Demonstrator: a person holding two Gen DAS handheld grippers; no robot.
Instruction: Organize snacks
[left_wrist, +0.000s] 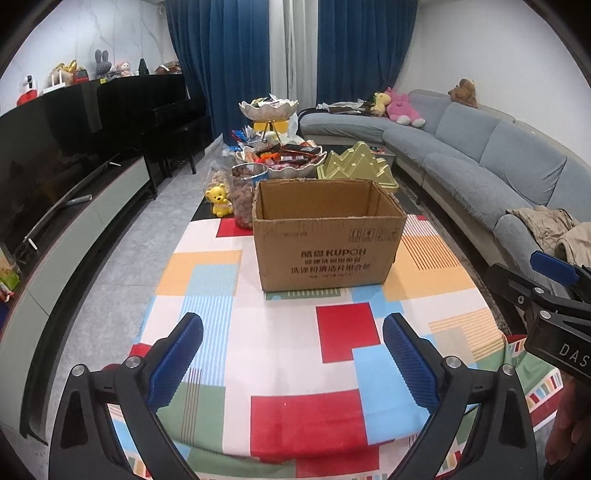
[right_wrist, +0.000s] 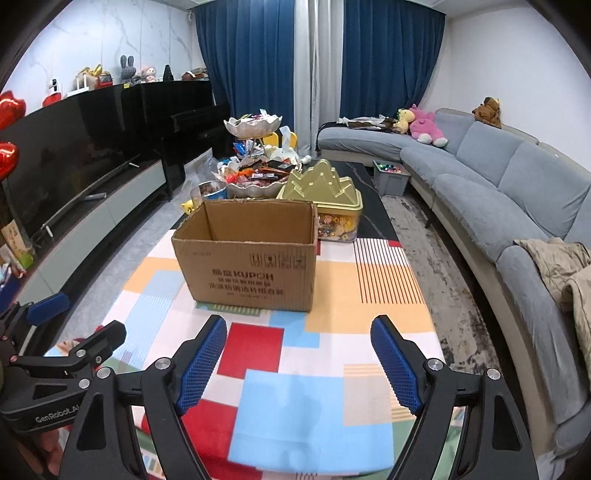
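Left wrist view looks along a long table (left_wrist: 207, 280) under a bright patchwork cloth, and the snacks (left_wrist: 284, 153) sit at its far end, heaped in a scalloped bowl (left_wrist: 291, 170). A smaller bowl (left_wrist: 267, 108) on a stand rises behind it, also filled. An open cardboard box (left_wrist: 325, 251) stands upright on the cloth between the grippers and the bowls, its inside bare as far as the view shows. Beside the box on the left are a clear jar (left_wrist: 245, 195) of brown nuts and a yellow bear figure (left_wrist: 219, 201); behind its right corner is a gold tin (left_wrist: 360, 166) with a mountain-shaped lid.

Nearer the camera, the left gripper (left_wrist: 291, 354) hangs above the cloth, tilted forward and down toward the box. Its blue-padded fingers (left_wrist: 177, 362) are spread wide with only cloth showing between them. It is well short of the box.

In the right wrist view the right gripper (right_wrist: 299, 363) has the same forward-down tilt, jaws apart, nothing between them, pointing at the box's front face and right corner. The two grippers are side by side at about the same reach, each showing at the edge of the other's view. Part of a hand (right_wrist: 48, 454) shows at the lower left there, under the left gripper's body.

A grey sofa (right_wrist: 517, 192) curves along the right; a dark TV (right_wrist: 66, 158) lines the left.
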